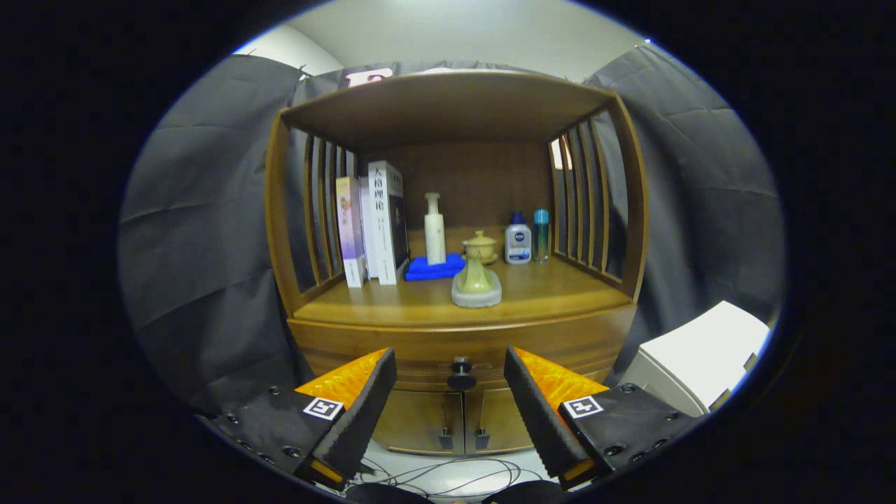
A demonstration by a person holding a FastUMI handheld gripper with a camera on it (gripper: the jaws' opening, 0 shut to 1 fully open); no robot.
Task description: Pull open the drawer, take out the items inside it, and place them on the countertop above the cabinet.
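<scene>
Brown wood cabinet (455, 322), black drawer knob (461, 373). On its countertop: blue cloth (434, 268) under a cream bottle (435, 231), white-spined book (383, 220), olive-green teapot (481, 246).

Drawer (462, 346): closed, contents hidden. Gripper (450, 364): fingers spread wide, flanking drawer knob (461, 373), rear parts cut off. Lower doors (448, 420): partly screened by fingers. White box (700, 357): cut off. Bottle labels (518, 243): too small.

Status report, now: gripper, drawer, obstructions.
Gripper open, fingers either side of the drawer knob, not touching. Drawer shut. Nothing between fingers and knob.
</scene>
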